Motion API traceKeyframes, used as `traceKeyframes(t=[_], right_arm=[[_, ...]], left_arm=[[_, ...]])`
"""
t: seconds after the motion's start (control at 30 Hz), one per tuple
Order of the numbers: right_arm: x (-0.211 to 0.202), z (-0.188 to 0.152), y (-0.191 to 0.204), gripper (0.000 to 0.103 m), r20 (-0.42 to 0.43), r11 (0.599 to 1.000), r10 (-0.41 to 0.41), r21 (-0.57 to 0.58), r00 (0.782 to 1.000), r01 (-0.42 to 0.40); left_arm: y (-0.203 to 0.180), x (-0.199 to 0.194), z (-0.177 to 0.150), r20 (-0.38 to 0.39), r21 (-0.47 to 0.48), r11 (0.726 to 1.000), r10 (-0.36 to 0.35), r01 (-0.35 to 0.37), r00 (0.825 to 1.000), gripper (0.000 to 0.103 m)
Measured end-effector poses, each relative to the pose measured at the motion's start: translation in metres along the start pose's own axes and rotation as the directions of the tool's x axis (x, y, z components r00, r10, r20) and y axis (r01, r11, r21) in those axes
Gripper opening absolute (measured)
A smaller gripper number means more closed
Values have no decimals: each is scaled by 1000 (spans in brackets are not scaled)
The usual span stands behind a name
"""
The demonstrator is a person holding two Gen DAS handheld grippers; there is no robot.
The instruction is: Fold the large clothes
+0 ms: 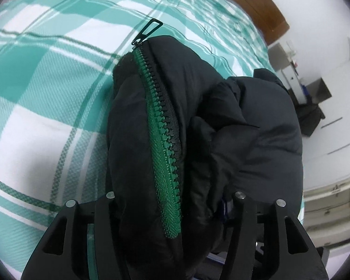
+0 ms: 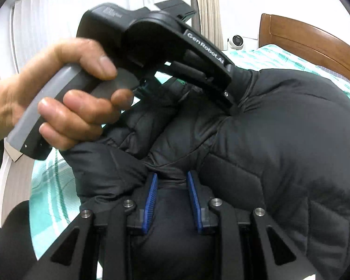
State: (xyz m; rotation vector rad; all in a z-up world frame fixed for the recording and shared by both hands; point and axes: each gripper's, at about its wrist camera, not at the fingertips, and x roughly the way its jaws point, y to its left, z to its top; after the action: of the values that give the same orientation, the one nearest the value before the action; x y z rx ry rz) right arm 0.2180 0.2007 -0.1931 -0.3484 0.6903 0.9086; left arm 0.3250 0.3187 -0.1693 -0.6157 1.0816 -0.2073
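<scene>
Jaws of the right gripper (image 2: 172,200) are seen clamped on a fold of a black puffer jacket (image 2: 280,140); those of the left gripper (image 1: 172,221) stand partly apart, the zipped edge between them, contact not discernible. A teal plaid bedsheet (image 1: 46,81) fills the frame's left, the jacket bunched at centre. Padded, soft and slippery, the jacket is judged best taken by its seams. A green zipper (image 1: 162,126) ends in a pull tab (image 1: 149,30).
</scene>
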Motion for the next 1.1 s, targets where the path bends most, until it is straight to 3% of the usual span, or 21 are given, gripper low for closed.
traceKeyframes(t=[0.1, 0.2, 0.27, 0.4, 0.47, 0.53, 0.63, 0.7, 0.83, 0.97, 1.1], right_arm=[[-12, 11, 21, 26, -37, 1000, -13, -8, 999, 13], [-49, 31, 21, 29, -83, 995, 77, 64, 994, -72], [-83, 45, 7, 29, -29, 987, 117, 116, 993, -113], [-114, 89, -57, 32, 57, 971, 17, 237, 998, -30], [-105, 113, -95, 33, 60, 955, -66, 293, 996, 45], [-82, 130, -125, 33, 20, 938, -89, 339, 996, 77], [-19, 125, -168, 33, -136, 879, -19, 470, 990, 81], [4, 107, -175, 32, -203, 876, -31, 466, 979, 125], [22, 98, -174, 32, -240, 901, -147, 369, 960, 230], [47, 77, -172, 30, -231, 896, -173, 367, 957, 251], [49, 80, -164, 30, -243, 901, -176, 351, 954, 256]], left_arm=[[-3, -1, -1, 4, 12, 1000, 12, -12, 1000, 55], [-5, -5, -3, 19, 28, 999, 31, -31, 999, 55], [-3, -5, -3, 21, 25, 999, 18, -19, 1000, 55], [3, -2, -1, 25, 16, 1000, 0, 0, 1000, 56], [6, -3, -3, 32, 15, 1000, -2, 2, 999, 57], [4, -4, -6, 38, 15, 1000, -3, 2, 999, 57], [9, -4, -7, 38, 9, 1000, -8, 7, 999, 57], [14, -4, -9, 36, 0, 1000, -27, 27, 999, 57], [23, 4, -10, 36, -27, 997, -70, 71, 997, 59], [28, 9, -12, 40, -53, 995, -83, 85, 996, 59], [22, 5, -13, 35, -32, 998, -60, 61, 998, 59]])
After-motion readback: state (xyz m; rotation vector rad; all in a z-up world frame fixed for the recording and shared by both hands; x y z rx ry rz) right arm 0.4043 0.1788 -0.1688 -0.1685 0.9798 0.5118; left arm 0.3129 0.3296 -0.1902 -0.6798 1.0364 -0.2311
